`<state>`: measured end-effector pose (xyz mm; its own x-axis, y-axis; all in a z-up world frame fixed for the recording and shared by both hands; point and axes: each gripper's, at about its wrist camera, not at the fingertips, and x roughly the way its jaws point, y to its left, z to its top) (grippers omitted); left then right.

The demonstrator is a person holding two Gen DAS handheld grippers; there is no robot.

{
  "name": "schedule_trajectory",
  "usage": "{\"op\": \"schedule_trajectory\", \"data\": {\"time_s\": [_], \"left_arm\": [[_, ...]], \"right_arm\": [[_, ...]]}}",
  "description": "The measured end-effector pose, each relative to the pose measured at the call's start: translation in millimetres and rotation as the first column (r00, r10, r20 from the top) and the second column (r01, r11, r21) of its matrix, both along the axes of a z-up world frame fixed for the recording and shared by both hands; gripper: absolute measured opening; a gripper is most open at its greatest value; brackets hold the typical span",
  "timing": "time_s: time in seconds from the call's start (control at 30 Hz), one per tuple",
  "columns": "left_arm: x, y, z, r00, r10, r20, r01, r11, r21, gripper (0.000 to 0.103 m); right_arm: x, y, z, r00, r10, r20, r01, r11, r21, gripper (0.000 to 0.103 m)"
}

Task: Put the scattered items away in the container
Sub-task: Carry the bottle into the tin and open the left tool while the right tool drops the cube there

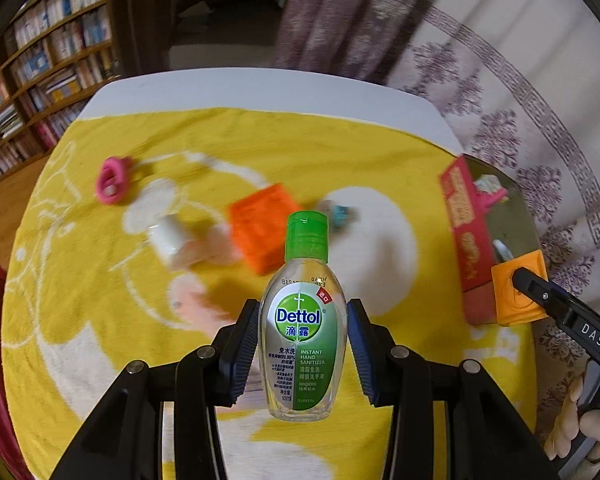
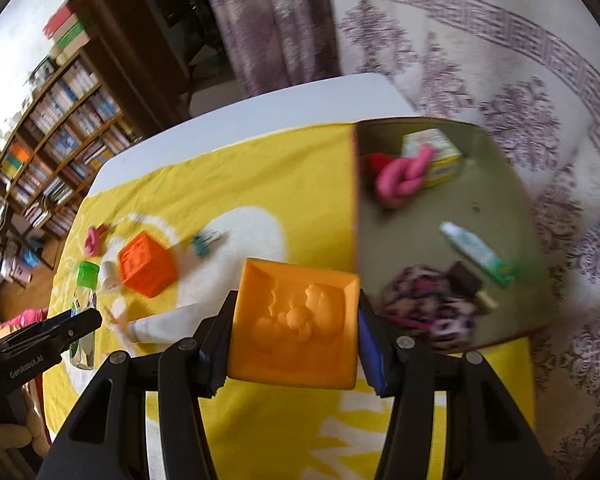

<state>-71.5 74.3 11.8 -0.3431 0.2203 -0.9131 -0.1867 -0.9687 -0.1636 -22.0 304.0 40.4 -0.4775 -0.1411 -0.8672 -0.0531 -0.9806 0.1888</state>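
Sanitizer bottle (image 1: 302,316), clear, green-capped, clenched in my left gripper (image 1: 303,350), orange embossed block (image 2: 296,330) clamped in my right gripper (image 2: 294,350), yellow towel (image 1: 100,300), bookshelves (image 1: 40,64) behind.

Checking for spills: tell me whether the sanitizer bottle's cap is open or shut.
Shut. The sanitizer bottle has its green flip cap flat and flush, with no lid raised.

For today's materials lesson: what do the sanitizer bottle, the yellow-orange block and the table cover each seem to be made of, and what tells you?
Sanitizer bottle: clear glossy plastic, likely; you see through it, and the green cap looks moulded.
Yellow-orange block: probably soft matte plastic or rubber; rounded raised figures, no shine.
Table cover: seemingly terry cloth; fuzzy, dull, woven-in white pattern.
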Motion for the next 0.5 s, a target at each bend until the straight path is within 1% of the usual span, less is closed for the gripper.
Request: {"op": "schedule_trajectory", "data": {"time_s": [0.3,0.5], "left_arm": [[-0.8,87.4,12.0,0.992,-0.117,-0.035,0.118,0.993,0.019,0.045],[-3.9,141.0,19.0,0.980,-0.192,-0.051,0.193,0.981,0.026,0.045]], "right_arm": [[10.5,76.0,12.2,0.996,-0.085,-0.036,0.085,0.996,0.011,0.057],[14.5,111.4,14.7,0.992,-0.119,-0.049,0.120,0.993,0.014,0.057]]}}
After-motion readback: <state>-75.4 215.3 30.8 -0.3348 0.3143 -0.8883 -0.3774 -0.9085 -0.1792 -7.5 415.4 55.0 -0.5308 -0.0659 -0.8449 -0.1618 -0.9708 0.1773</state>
